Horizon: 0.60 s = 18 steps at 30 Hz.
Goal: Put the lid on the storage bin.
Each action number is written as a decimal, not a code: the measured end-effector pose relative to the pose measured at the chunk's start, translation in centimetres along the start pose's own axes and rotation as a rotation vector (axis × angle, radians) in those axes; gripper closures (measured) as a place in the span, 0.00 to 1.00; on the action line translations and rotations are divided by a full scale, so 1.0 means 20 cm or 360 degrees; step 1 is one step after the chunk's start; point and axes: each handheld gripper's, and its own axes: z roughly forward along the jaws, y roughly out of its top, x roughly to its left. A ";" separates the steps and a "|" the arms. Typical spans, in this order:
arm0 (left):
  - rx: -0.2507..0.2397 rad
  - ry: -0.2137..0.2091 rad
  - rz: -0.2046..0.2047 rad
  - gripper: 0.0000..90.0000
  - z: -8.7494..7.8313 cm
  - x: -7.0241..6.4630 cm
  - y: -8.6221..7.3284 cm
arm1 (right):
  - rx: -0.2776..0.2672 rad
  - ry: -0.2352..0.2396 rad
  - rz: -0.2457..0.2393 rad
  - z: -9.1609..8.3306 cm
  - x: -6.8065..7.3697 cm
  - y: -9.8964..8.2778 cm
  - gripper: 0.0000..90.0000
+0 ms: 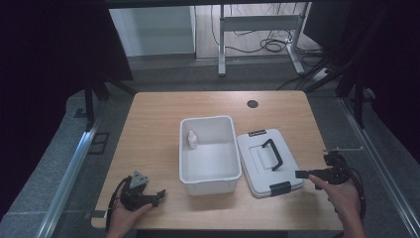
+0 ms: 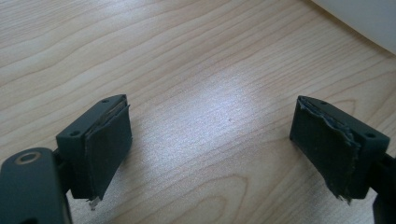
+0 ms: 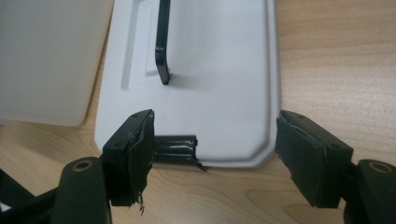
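Both tools are wide open and empty. Right tool (image 1: 303, 174) sits beside the lid (image 1: 267, 161); a corner grab could slip, knocking the bin (image 1: 208, 154).

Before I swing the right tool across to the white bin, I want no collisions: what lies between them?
The grey lid, lying flat beside the white bin, seen in the high view.

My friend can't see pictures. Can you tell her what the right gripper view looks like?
Two open black gripper jaws point at the near edge of a white box lid lying flat on a wooden table. The lid has a black handle and a black latch; a white box sits beside it.
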 end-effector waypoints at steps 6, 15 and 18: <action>0.0000 0.0008 -0.0009 0.14 0.00 0.00 0.00 | -0.0003 0.0031 -0.0021 0.00 0.05 0.03 0.35; -0.0002 0.0010 -0.0014 0.14 0.00 -0.01 0.00 | 0.0052 0.0022 -0.0076 -0.01 0.18 0.12 0.37; -0.0002 0.0010 -0.0014 0.14 0.00 -0.01 0.00 | 0.0059 0.0020 -0.0093 -0.01 0.20 0.15 0.37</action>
